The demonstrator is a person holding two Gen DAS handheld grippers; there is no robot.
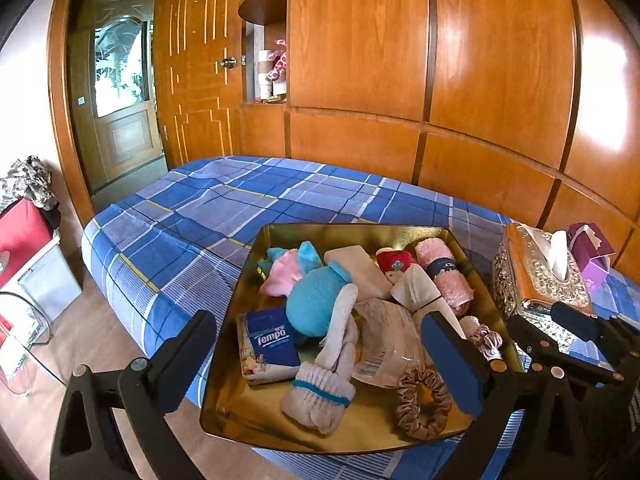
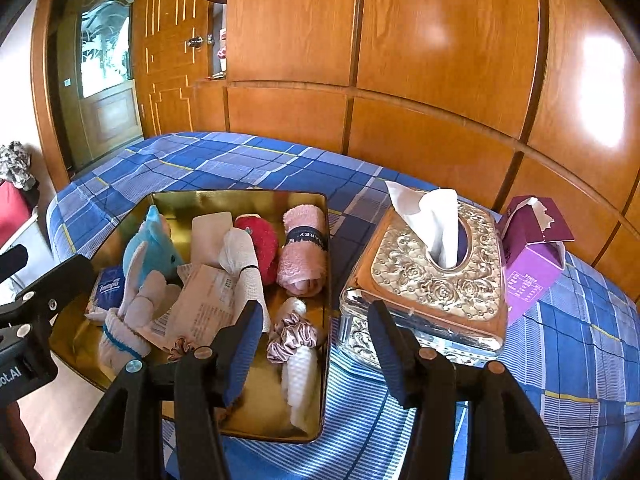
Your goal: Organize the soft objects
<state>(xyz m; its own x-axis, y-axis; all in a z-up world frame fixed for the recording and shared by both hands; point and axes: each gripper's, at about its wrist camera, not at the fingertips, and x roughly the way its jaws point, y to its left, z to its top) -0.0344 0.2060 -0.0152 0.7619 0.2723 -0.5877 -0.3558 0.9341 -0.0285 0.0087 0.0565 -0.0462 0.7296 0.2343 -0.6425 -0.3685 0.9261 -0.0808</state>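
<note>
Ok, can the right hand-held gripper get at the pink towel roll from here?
Probably yes: the right hand-held gripper is open, and the pink towel roll lies uncovered at the tray's far right, nothing on top.

right hand-held gripper (image 2: 316,344) agape | gold tray (image 2: 240,200) | tissue box (image 2: 424,280)

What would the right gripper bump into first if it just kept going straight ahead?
Probably the ornate tissue box. The right gripper is open, and the box's near left corner sits just ahead between its jaws, right beside the gold tray. Depth is hard to judge, so it might clip the tray's edge instead.
</note>
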